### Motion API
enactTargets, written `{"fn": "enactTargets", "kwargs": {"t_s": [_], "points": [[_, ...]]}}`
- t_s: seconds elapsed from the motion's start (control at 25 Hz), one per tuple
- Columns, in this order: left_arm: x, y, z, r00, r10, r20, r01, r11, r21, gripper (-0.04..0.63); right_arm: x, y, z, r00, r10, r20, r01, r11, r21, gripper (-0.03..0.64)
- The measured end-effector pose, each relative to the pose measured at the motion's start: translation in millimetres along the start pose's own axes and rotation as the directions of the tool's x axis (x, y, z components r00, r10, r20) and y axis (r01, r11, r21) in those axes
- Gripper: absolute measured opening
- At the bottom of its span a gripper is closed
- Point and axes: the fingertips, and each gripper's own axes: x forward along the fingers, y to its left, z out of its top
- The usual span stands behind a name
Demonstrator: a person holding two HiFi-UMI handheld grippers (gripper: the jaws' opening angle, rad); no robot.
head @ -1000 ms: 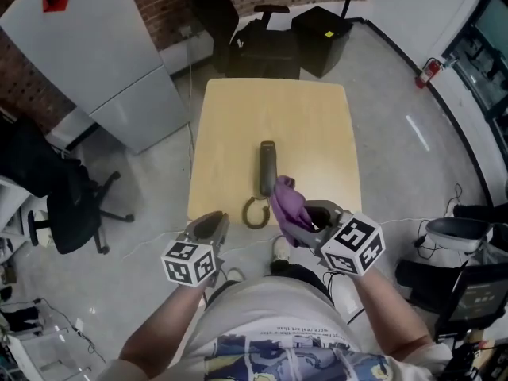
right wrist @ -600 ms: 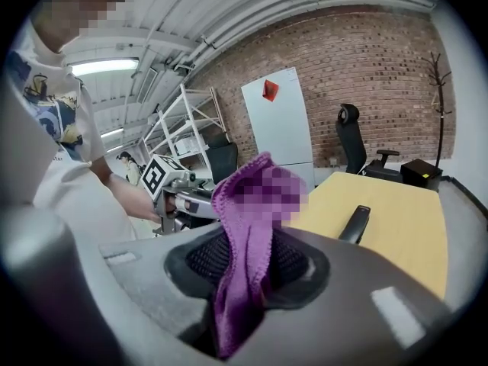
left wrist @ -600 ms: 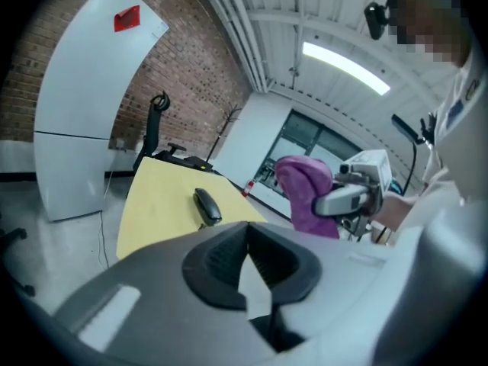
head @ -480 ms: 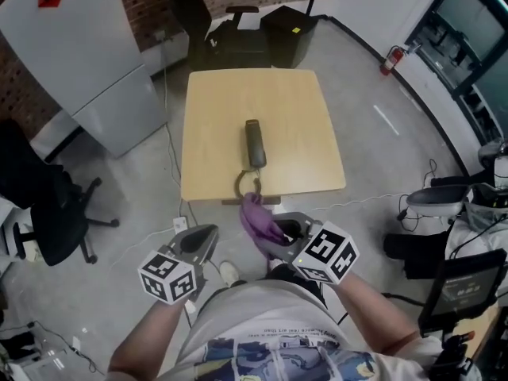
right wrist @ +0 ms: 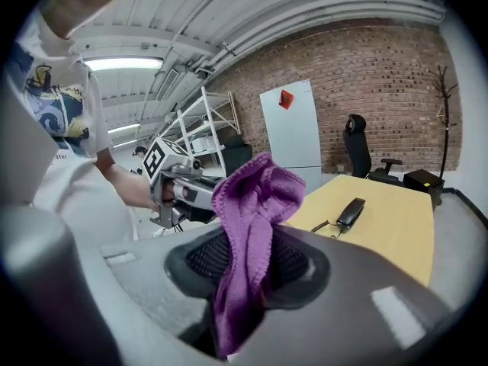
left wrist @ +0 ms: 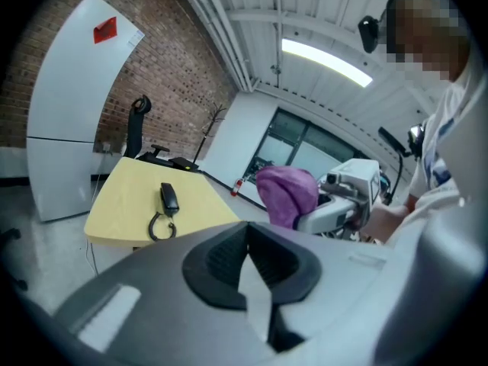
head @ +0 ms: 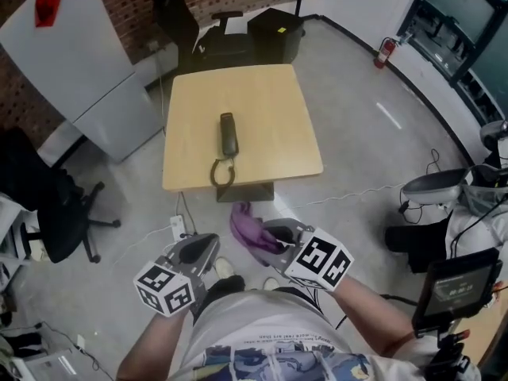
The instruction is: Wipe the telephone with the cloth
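Right hand-held gripper [head: 274, 232]: clenched on the purple knitted cloth [head: 246, 228], which stands bunched above the jaws and hangs down between them.

Left hand-held gripper [head: 200, 246]: clenched, pads together, nothing between them.

Dark grey telephone handset with coiled cord [head: 228, 134]: lying flat near the middle of the square light wooden worktop [head: 270, 109], with the cord looped toward the near edge.

Position: both hand-held grippers are over the grey floor [head: 357, 133], short of the worktop's near edge. The handset lies ahead of them, well apart from each, and the cloth does not touch it.

Change from a second ago: the right hand-held gripper was then at the near edge, with the cloth just beside the handset's lower end. The left one was at that same edge, beside the cord. Both are now drawn back off the worktop, and the cloth has gone with the right one. The handset lies as before
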Motion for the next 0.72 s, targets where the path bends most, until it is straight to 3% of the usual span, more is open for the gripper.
{"fn": "enactTargets", "kwargs": {"t_s": [0.12, 0.28, 0.52, 0.72], "points": [[0.9, -39.5, -14.0, 1.000, -0.001, -0.019, 0.002, 0.999, 0.038, 0.005, -25.8, 10.0, -19.4, 1.000, 0.009, 0.016, -0.009, 1.000, 0.003, 0.112], [-4.3, -76.3, -35.0, 0.999, -0.005, -0.053, 0.007, 1.000, 0.028, 0.005, -45.8, 20.3, -39.7, 0.999, 0.021, 0.028, -0.021, 1.000, 0.020, 0.112], [-17.7, -88.5, -53.8, 0.996, -0.030, -0.085, 0.033, 0.999, 0.034, 0.005, -47.6, 42.7, -49.8, 0.998, 0.000, 0.058, -0.002, 0.999, 0.042, 0.112], [-14.8, -89.5, -49.7, 0.989, -0.105, -0.101, 0.113, 0.991, 0.073, 0.005, -51.1, 47.9, -46.0, 0.995, -0.067, 0.071, 0.064, 0.997, 0.044, 0.112]]}}
